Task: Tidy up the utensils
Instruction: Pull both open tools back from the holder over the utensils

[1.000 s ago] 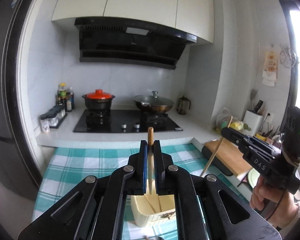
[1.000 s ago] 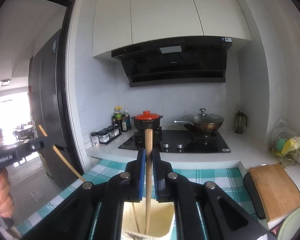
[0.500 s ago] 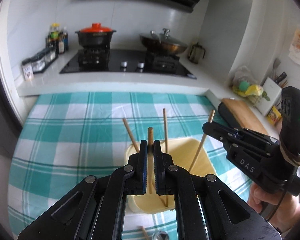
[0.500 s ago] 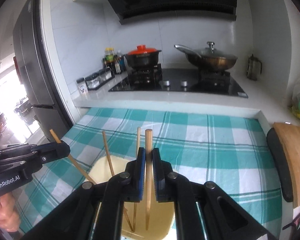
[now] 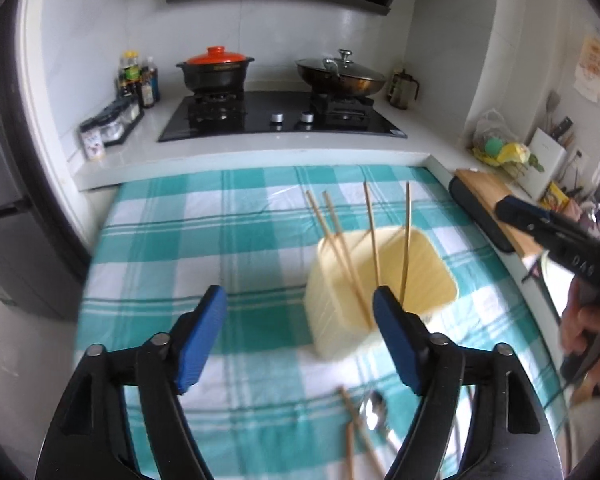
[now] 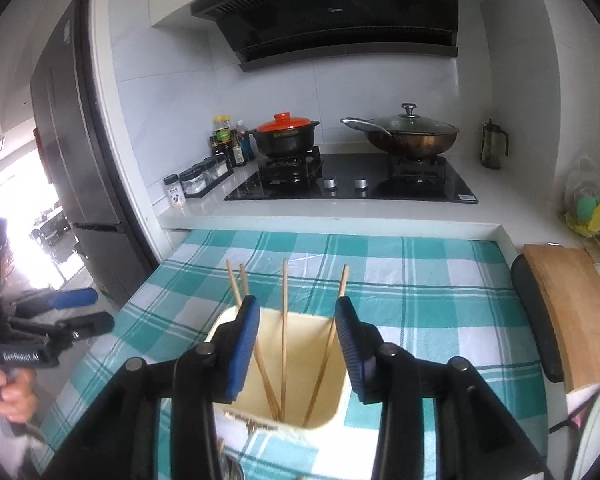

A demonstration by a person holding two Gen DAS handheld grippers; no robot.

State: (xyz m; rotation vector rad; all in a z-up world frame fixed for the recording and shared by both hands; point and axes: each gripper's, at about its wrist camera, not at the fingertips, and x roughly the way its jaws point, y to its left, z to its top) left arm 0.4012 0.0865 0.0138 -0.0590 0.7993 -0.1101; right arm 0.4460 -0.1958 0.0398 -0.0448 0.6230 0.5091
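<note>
risk: left gripper (image 5: 296, 326) and right gripper (image 6: 296, 340), both wide open and empty, could knock the light holder (image 5: 332, 332) over | near edge of the table (image 5: 260, 416): spoon (image 5: 374, 406) and loose chopsticks (image 5: 350, 404) | mid-table: cream holder, four thin wooden chopsticks (image 5: 374, 236) leaning apart inside

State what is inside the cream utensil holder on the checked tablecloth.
Four wooden chopsticks stand leaning inside the cream utensil holder. Its floor is partly hidden by the walls and the right gripper.
</note>
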